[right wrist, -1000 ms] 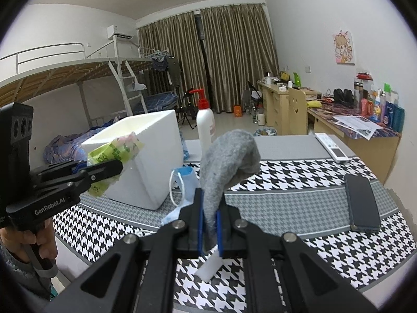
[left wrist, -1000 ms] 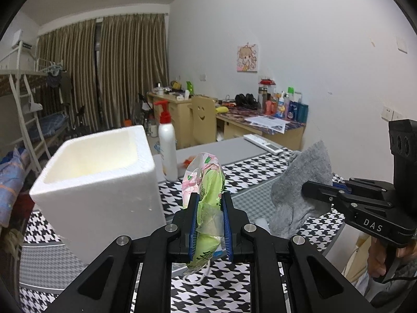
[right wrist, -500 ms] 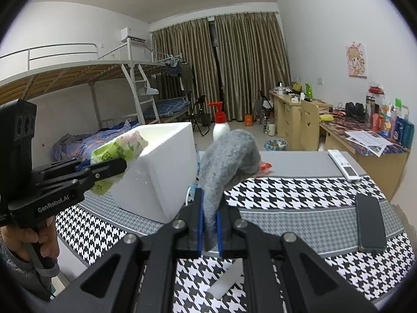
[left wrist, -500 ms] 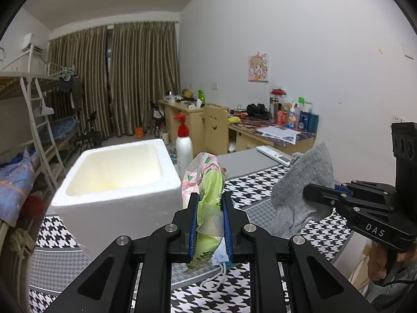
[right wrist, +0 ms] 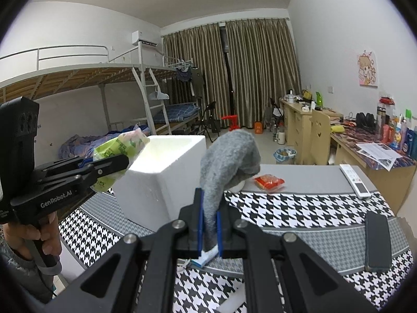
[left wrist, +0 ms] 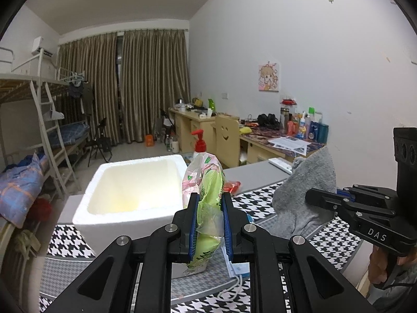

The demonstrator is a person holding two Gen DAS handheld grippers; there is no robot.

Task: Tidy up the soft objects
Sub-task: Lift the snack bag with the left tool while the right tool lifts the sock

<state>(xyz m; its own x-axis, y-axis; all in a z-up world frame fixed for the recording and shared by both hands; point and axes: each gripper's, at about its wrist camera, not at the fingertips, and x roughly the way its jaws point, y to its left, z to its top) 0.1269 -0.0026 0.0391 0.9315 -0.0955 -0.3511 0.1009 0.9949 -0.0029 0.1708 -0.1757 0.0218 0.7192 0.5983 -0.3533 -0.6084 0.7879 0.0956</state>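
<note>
My left gripper (left wrist: 208,221) is shut on a green and pink plastic tissue pack (left wrist: 207,182), held above the table just right of the open white foam box (left wrist: 130,208). The box inside looks empty. My right gripper (right wrist: 209,230) is shut on a grey sock (right wrist: 229,156), held in the air right of the box (right wrist: 161,182). The left wrist view shows the sock (left wrist: 307,193) at the right, the right wrist view shows the tissue pack (right wrist: 117,154) at the left.
On the houndstooth table cloth (right wrist: 299,208) lie a face mask (left wrist: 239,271), a red packet (right wrist: 268,182), a white remote (right wrist: 354,180) and a black phone (right wrist: 376,242). A red-capped pump bottle (left wrist: 199,146) stands behind the box. Desks and a chair stand beyond.
Both grippers have risen with their loads. The foam box now shows lower, with its inside in sight from the left wrist.
</note>
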